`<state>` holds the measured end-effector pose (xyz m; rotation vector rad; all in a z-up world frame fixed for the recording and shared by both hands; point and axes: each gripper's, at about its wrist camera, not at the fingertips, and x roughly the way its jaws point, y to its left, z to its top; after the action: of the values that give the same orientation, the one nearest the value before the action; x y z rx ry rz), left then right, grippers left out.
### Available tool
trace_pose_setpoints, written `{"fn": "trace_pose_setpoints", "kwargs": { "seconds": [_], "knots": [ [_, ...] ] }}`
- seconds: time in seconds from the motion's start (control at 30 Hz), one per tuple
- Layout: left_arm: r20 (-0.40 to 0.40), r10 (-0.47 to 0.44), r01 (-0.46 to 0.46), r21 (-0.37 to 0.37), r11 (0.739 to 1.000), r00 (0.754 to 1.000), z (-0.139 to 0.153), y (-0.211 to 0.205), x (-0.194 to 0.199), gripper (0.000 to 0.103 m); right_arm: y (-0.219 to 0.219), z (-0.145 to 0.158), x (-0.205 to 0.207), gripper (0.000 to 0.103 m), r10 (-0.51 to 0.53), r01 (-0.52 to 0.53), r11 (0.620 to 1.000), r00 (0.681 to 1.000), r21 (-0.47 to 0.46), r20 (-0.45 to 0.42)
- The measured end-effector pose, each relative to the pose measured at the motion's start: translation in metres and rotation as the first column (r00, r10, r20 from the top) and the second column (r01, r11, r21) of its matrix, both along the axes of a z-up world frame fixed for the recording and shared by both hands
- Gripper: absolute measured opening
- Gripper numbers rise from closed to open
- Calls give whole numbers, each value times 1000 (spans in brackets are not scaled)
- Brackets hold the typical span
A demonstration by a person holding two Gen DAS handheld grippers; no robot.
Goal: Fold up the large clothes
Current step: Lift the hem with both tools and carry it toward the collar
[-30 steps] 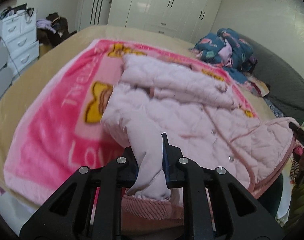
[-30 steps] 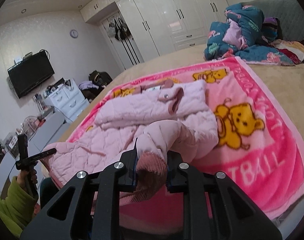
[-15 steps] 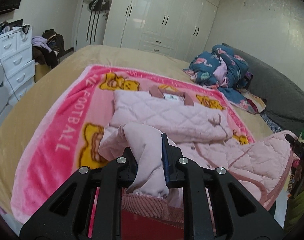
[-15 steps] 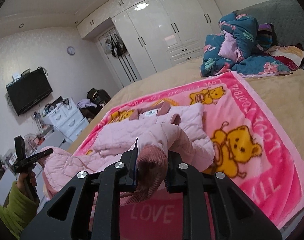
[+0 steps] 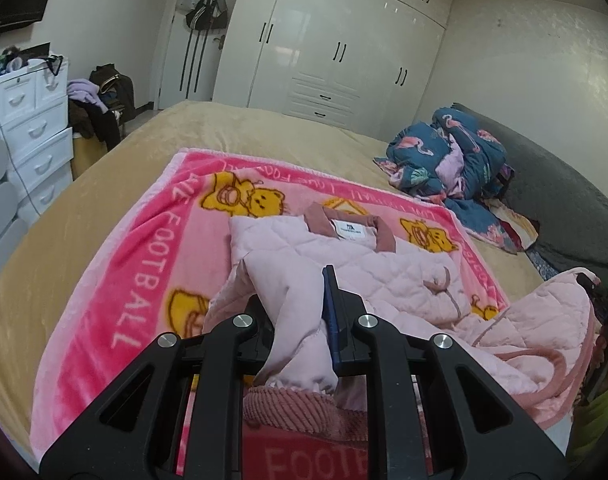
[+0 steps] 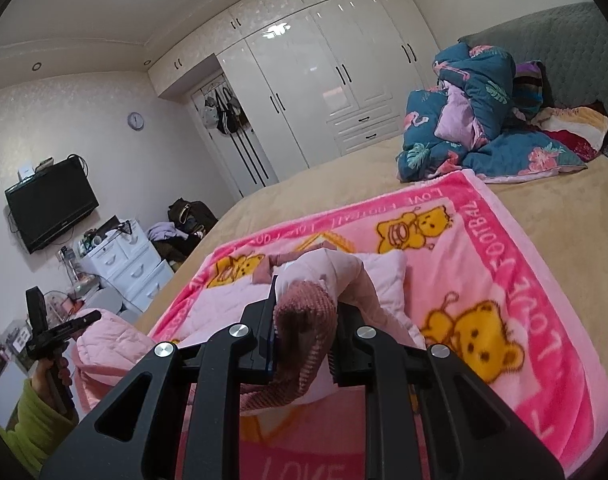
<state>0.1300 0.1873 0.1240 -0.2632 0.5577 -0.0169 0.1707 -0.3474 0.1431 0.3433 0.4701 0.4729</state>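
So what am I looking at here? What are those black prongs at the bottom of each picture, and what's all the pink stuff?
There is no robot here: a person holds a two-finger gripper in each hand, with a wide-angle camera on each looking along its fingers. One picture is from the left gripper, the other from the right gripper; the black prongs are their fingers. On the bed lies a pink teddy-bear blanket, and on it a pale pink quilted jacket. Both grippers are shut on the jacket. The left pinches a sleeve just above its cuff; the right pinches a ribbed cuff. In the right-hand picture you can also see the left gripper from outside, at the far left edge, held by a hand in a green sleeve.
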Motion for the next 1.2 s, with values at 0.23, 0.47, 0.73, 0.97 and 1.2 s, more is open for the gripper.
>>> {"fn": "trace_pose_setpoints", "kwargs": {
  "seconds": [0.23, 0.47, 0.73, 0.97, 1.2],
  "knots": [
    [0, 22, -22, 14, 1000, 1000, 9, 6, 25, 12, -1, 7, 28, 17, -20, 20, 1000, 1000, 20, -4],
    [-12, 36, -36, 26, 999, 999, 9, 10, 51, 13, -1, 6, 60, 17, -37, 39, 998, 999, 41, -31],
    [-41, 50, -47, 53, 997, 998, 3, 15, 86, 14, 0, -4, 106, 18, -52, 58, 997, 994, 60, -97],
    [-70, 59, -54, 80, 995, 996, -7, 17, 118, 14, 2, -18, 144, 18, -72, 85, 993, 985, 76, -158],
    [-112, 80, -70, 96, 993, 990, -26, 22, 150, 14, 12, -33, 184, 19, -81, 93, 994, 977, 55, -198]
  ]
}}
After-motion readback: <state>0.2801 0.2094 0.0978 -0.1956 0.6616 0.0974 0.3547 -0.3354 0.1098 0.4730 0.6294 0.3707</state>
